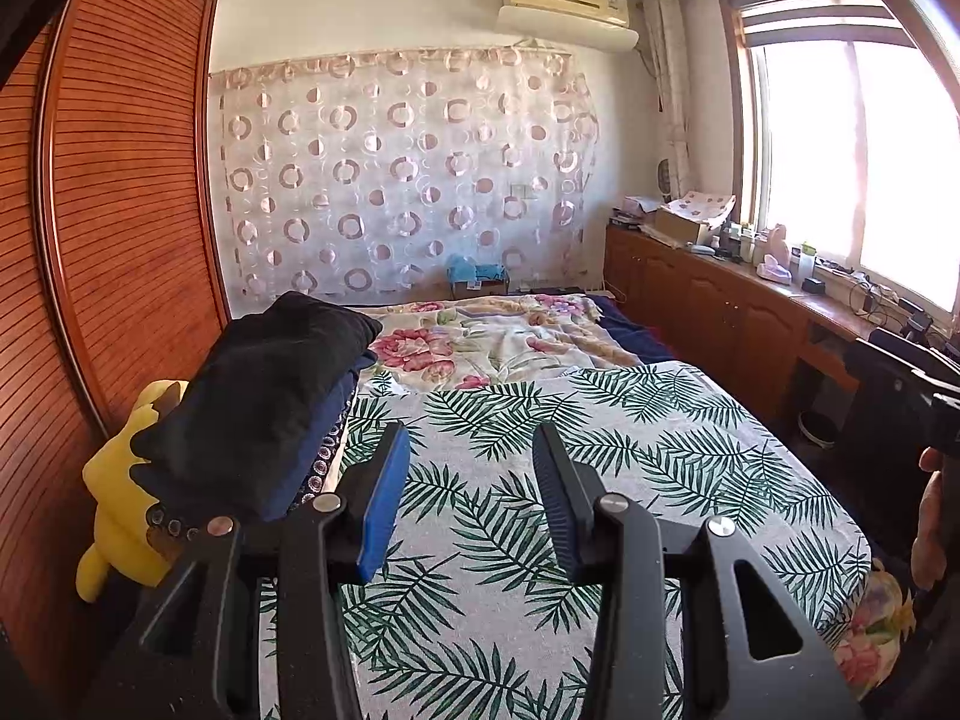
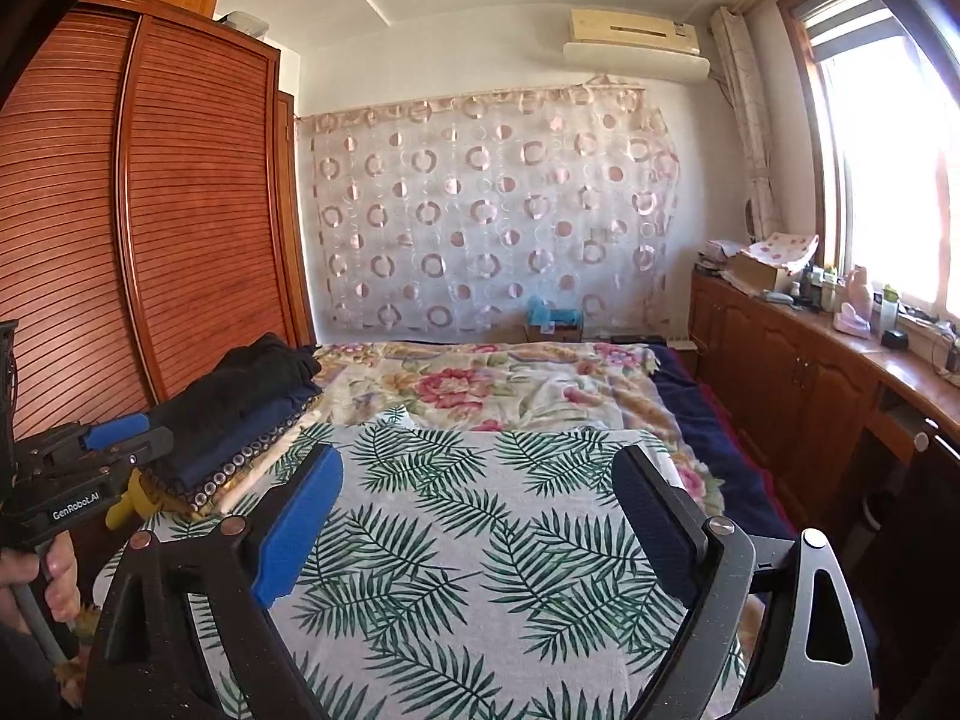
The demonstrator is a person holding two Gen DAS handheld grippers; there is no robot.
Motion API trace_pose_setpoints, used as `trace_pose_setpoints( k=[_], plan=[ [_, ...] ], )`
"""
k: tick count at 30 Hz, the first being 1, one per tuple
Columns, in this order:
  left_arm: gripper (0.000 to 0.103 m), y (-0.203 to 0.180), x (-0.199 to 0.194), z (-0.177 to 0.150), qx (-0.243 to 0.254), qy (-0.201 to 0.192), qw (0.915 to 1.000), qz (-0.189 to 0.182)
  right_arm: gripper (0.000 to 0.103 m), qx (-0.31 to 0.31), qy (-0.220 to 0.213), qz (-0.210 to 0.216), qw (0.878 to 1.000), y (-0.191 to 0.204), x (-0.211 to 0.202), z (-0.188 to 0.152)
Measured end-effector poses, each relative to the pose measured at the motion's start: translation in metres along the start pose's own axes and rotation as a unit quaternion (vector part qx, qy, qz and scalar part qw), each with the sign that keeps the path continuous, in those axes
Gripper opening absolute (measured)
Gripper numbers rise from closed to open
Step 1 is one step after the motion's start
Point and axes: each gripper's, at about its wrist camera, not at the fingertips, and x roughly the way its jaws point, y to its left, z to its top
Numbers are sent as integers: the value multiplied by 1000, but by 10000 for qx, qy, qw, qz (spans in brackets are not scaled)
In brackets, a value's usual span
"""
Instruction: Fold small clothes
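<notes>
A stack of folded clothes (image 1: pixel 264 384) lies on the left side of the bed: black on top, navy under it, a ring-patterned piece at the bottom. The right wrist view shows the same stack (image 2: pixel 252 396). A palm-leaf printed cloth (image 1: pixel 600 450) lies flat across the near part of the bed (image 2: pixel 456 516). My left gripper (image 1: pixel 471 432) hovers over this cloth, just right of the stack, open with nothing between its fingers. My right gripper (image 2: pixel 478 455) stands wide open over the cloth, also empty. The left gripper (image 2: pixel 159 429) shows at the left edge, beside the stack.
A yellow plush toy (image 1: pixel 120 492) sits between the stack and the slatted wooden wardrobe (image 1: pixel 120 210). A floral blanket (image 1: pixel 492 336) covers the far half of the bed. A low wooden cabinet (image 1: pixel 720 300) with clutter runs under the window on the right.
</notes>
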Motion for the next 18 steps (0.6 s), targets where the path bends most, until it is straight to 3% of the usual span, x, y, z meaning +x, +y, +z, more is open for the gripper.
trace_pose_setpoints(
  k=[18],
  plan=[
    [44,1,-2,-1,-16,-16,10000,1,92,4,82,-53,10000,-18,-3,1]
  ],
)
